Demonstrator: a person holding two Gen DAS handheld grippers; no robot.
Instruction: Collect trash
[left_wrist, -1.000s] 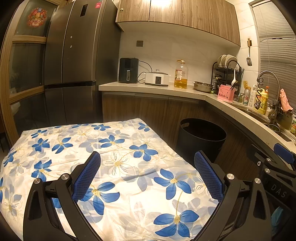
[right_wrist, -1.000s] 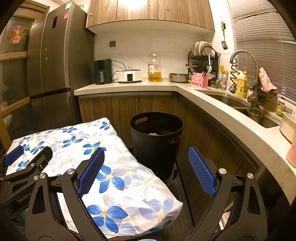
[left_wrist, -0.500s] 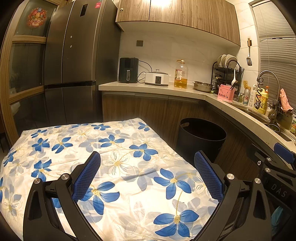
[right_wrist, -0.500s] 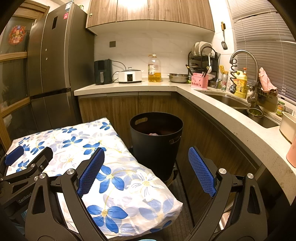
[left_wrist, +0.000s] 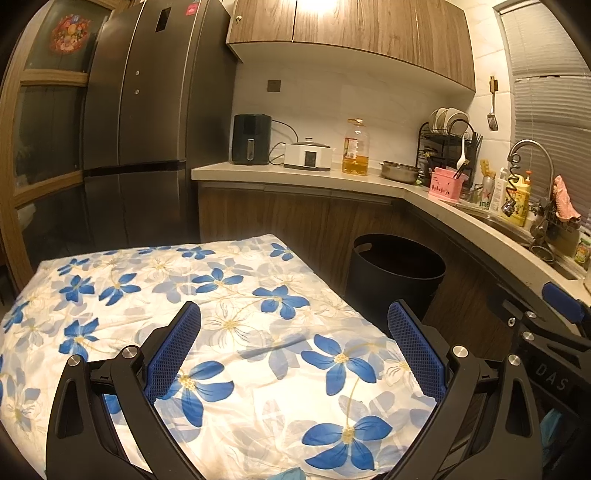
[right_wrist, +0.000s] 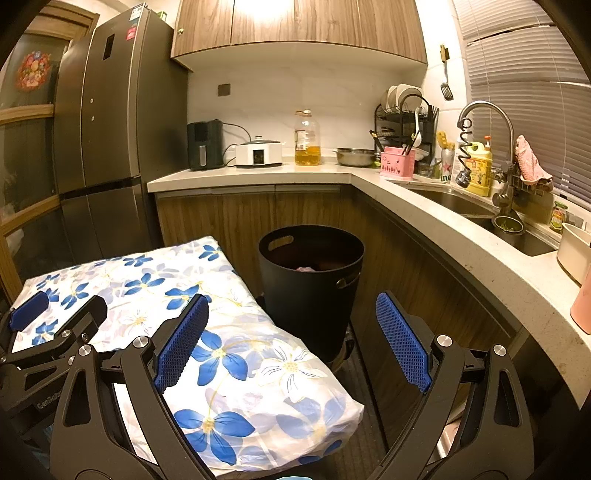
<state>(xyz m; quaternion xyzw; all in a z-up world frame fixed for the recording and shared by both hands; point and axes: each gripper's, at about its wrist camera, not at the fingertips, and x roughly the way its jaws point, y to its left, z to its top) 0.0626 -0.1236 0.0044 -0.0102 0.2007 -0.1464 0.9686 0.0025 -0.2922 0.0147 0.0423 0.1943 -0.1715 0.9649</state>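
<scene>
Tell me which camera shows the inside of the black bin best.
The right wrist view: the black bin stands whole ahead, and something pale lies at its bottom. In the left wrist view the black bin is partly hidden by the floral cloth, its inside dark.

Warm yellow light floods both views, and its source glares at top centre, a blown-out patch on the brown wooden wall cabinets (left_wrist: 347, 26). The white floral-printed cloth (left_wrist: 229, 332) shines bright mid-frame. The tall dark steel refrigerator (right_wrist: 110, 140) stays dim on the left. Fisheye bending curves the edges, corners fall black. Focus is crisp, no motion blur.
</scene>
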